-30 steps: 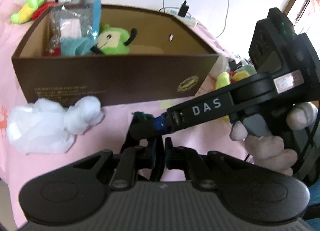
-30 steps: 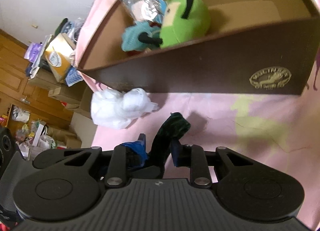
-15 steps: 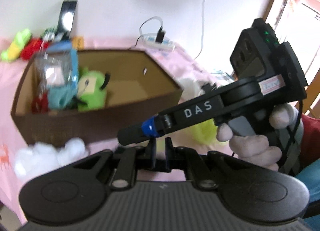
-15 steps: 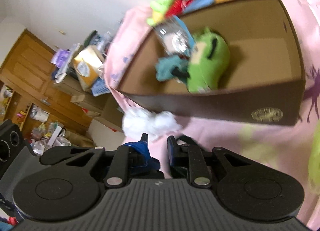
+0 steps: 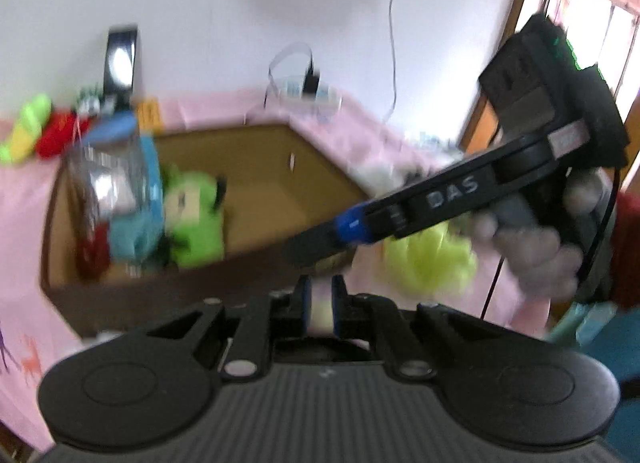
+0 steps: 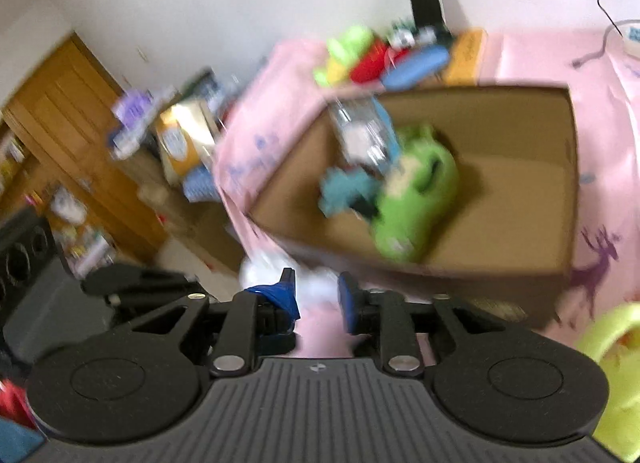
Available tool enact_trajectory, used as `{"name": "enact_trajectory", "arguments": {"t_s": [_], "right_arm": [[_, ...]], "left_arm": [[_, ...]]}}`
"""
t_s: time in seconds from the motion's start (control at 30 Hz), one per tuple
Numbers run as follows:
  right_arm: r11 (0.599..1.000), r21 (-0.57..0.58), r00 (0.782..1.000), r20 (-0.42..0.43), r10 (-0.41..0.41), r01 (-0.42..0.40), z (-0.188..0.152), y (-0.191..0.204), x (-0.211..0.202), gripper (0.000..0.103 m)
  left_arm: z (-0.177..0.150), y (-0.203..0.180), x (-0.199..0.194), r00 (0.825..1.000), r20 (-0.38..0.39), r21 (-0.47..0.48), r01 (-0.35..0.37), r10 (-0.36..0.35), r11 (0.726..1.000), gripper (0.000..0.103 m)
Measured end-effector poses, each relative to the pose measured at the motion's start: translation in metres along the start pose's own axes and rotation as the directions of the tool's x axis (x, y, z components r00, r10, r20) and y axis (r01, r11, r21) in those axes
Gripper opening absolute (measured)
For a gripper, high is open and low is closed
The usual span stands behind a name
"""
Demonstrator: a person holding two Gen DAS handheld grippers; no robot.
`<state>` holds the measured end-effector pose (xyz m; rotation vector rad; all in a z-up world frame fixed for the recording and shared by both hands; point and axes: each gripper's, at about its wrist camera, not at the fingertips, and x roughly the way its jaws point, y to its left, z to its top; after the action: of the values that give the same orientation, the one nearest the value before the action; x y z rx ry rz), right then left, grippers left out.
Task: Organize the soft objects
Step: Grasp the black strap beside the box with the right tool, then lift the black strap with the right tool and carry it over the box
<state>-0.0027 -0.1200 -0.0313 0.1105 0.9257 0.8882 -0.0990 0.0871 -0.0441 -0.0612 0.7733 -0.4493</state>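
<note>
Left wrist view. Nearest, at 6 o'clock: left gripper (image 5: 320,299), just now opening a crack, clasping nothing. At 3 o'clock: gloved hand (image 5: 532,247) around the right gripper (image 6: 316,295), likewise just loosened, with nothing pinched. Under that hand: one yellow-green soft toy (image 5: 428,263) lying on the pink cloth (image 5: 24,223) outside the box. At centre, from 9 to 12 o'clock: one open brown box (image 5: 224,131) holding four things crowded into its 9 o'clock end: one green plush toy (image 5: 196,223), one blue plush (image 5: 132,239), one red item (image 5: 94,255), one clear plastic packet (image 5: 104,179) standing above them. Rest of the box floor bare. Farther, at 10 o'clock, past the box: two loose toys, one green-yellow (image 5: 24,131), one red (image 5: 56,135).

Right wrist view, just past the fingertips at 6 o'clock: one white fluffy lump (image 6: 272,267) by the box's near corner.
</note>
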Motion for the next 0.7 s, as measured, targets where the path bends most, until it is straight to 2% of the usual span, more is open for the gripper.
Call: {"name": "enact_trajectory", "arguments": {"t_s": [0.03, 0.07, 0.1, 0.23, 0.33, 0.5, 0.6, 0.7], "right_arm": [[0.999, -0.009, 0.999, -0.021, -0.035, 0.035, -0.006, -0.005, 0.003, 0.008], [0.997, -0.019, 0.997, -0.037, -0.073, 0.073, -0.011, -0.009, 0.008, 0.009], [0.994, -0.028, 0.993, -0.054, -0.106, 0.105, -0.016, -0.013, 0.014, 0.009], [0.981, -0.051, 0.974, -0.119, -0.192, 0.188, -0.03, -0.024, 0.033, 0.009], [0.972, -0.046, 0.961, -0.146, -0.235, 0.231, -0.036, -0.033, 0.045, 0.009], [0.973, -0.055, 0.956, -0.179, -0.232, 0.226, -0.045, -0.036, 0.054, 0.01], [0.976, -0.091, 0.958, -0.196, -0.211, 0.196, -0.05, -0.03, 0.057, 0.01], [0.969, -0.139, 0.952, -0.204, -0.23, 0.204, -0.054, -0.024, 0.065, 0.01]], "left_arm": [[-0.007, 0.003, 0.006, 1.0, -0.025, -0.01, -0.002, 0.002, 1.0, 0.026], [-0.013, 0.006, 0.011, 0.999, -0.039, -0.021, -0.012, 0.011, 1.0, 0.056], [-0.02, 0.008, 0.016, 0.998, -0.049, -0.033, -0.026, 0.024, 0.999, 0.06], [-0.035, 0.018, 0.038, 0.994, -0.109, -0.091, -0.016, 0.006, 0.996, 0.059], [-0.043, 0.021, 0.053, 0.989, -0.15, -0.098, -0.025, 0.01, 0.995, 0.059], [-0.052, 0.026, 0.073, 0.98, -0.196, -0.108, -0.052, 0.03, 0.993, 0.059], [-0.054, 0.029, 0.081, 0.979, -0.202, -0.118, -0.053, 0.028, 0.992, 0.059], [-0.053, 0.029, 0.089, 0.978, -0.204, -0.105, -0.057, 0.035, 0.993, 0.059]]}}
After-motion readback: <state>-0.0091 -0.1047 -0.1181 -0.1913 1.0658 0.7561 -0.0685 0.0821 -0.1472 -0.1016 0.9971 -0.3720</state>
